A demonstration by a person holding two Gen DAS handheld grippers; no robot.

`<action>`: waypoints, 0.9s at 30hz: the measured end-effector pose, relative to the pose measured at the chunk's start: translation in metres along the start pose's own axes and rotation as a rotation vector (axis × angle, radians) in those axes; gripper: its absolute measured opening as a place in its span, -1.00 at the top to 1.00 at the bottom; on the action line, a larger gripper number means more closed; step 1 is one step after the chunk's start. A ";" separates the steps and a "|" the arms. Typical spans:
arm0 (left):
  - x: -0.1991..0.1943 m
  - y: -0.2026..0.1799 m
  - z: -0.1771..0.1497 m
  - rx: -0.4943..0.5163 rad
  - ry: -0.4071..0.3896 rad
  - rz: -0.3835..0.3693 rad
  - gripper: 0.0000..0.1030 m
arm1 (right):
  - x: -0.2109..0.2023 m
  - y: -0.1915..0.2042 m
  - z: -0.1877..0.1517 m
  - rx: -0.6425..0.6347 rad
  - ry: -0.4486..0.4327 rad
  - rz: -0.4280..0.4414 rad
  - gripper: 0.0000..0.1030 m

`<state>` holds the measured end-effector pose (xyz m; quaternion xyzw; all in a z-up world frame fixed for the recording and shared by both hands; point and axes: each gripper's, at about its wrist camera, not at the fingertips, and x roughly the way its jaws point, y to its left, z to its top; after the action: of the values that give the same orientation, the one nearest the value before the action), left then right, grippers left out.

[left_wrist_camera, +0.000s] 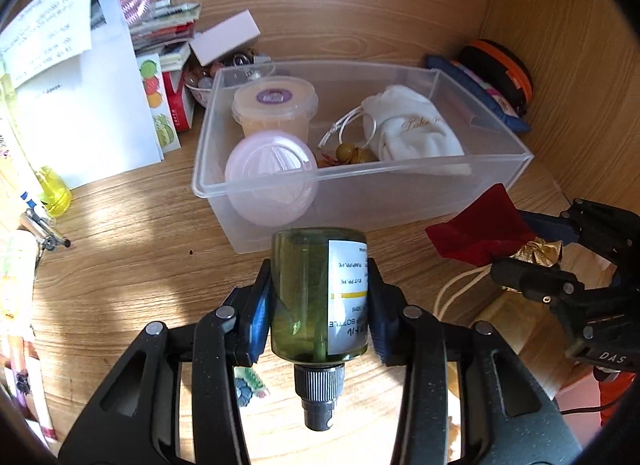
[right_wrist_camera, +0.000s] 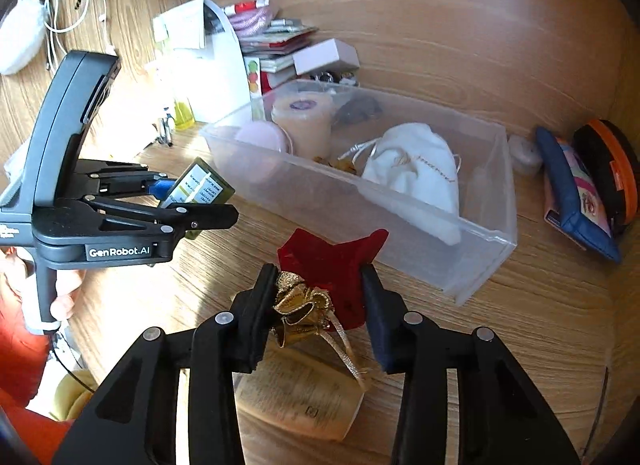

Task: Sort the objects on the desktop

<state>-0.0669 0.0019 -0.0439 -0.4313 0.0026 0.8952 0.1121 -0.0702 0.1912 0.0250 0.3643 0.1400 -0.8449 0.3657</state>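
My left gripper (left_wrist_camera: pixel 319 297) is shut on a green spray bottle (left_wrist_camera: pixel 308 297) with a white label, held cap-toward-camera just in front of the clear plastic bin (left_wrist_camera: pixel 360 181). The bottle also shows in the right wrist view (right_wrist_camera: pixel 200 189), in the left gripper (right_wrist_camera: pixel 188 201). The bin holds a lidded cup (left_wrist_camera: pixel 276 105), a pink round case (left_wrist_camera: pixel 270 181), a white drawstring pouch (left_wrist_camera: pixel 416 129) and small beads. My right gripper (right_wrist_camera: pixel 320 305) is shut on a red velvet pouch with a gold bow (right_wrist_camera: pixel 324 265), above the desk near the bin's front corner (right_wrist_camera: pixel 460 285).
Papers and stacked boxes (left_wrist_camera: pixel 92 77) stand left of the bin. A yellow bottle (left_wrist_camera: pixel 54 193) sits at the left edge. A blue pouch (right_wrist_camera: pixel 576 201) and an orange-black case (right_wrist_camera: pixel 616 169) lean at the right wall. An open book (right_wrist_camera: pixel 296 397) lies under my right gripper.
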 end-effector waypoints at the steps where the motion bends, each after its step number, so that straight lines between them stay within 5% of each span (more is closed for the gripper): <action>1: -0.004 0.002 -0.001 -0.008 -0.009 0.005 0.21 | -0.004 0.001 0.000 -0.002 -0.005 -0.004 0.26; 27: -0.058 0.031 0.043 -0.114 -0.150 0.009 0.21 | -0.069 -0.021 0.040 0.016 -0.192 -0.026 0.26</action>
<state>-0.0715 -0.0351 0.0257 -0.3686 -0.0549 0.9242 0.0834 -0.0735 0.2210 0.1020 0.2828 0.1022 -0.8817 0.3634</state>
